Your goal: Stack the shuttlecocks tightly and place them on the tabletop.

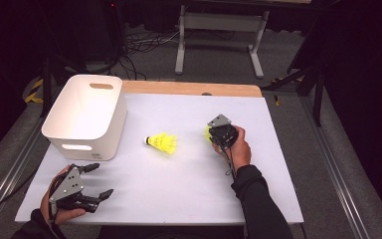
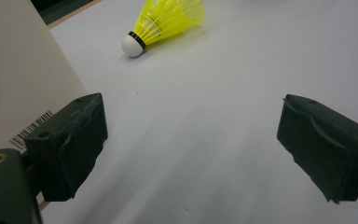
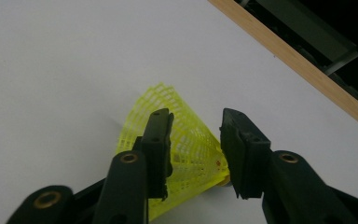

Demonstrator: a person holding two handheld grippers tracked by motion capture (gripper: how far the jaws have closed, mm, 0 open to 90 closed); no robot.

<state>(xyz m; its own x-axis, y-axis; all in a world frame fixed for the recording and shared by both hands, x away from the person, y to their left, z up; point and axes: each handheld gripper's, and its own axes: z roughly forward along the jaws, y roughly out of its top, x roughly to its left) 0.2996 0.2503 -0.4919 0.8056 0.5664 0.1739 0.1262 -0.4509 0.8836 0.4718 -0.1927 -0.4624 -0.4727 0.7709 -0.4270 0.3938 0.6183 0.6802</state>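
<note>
Two yellow shuttlecocks lie on the white table. One shuttlecock [image 1: 162,143] [image 2: 168,21] rests on its side mid-table, white cork toward the bin. The other shuttlecock [image 1: 207,132] [image 3: 191,140] lies right of centre between the jaws of my right gripper [image 1: 214,135] [image 3: 196,116], which reaches down from above. Both pads rest against its mesh skirt near the narrow end. My left gripper [image 1: 101,179] [image 2: 191,100] sits at the front left corner, held level. It is open wide with nothing between its jaws and points toward the mid-table shuttlecock.
A white plastic bin [image 1: 87,147] [image 2: 18,79] with handle slots stands at the table's left, just beyond my left gripper. A wooden strip [image 1: 189,88] [image 3: 298,60] edges the far side of the table. Bare white tabletop [image 1: 179,184] lies between the two hands.
</note>
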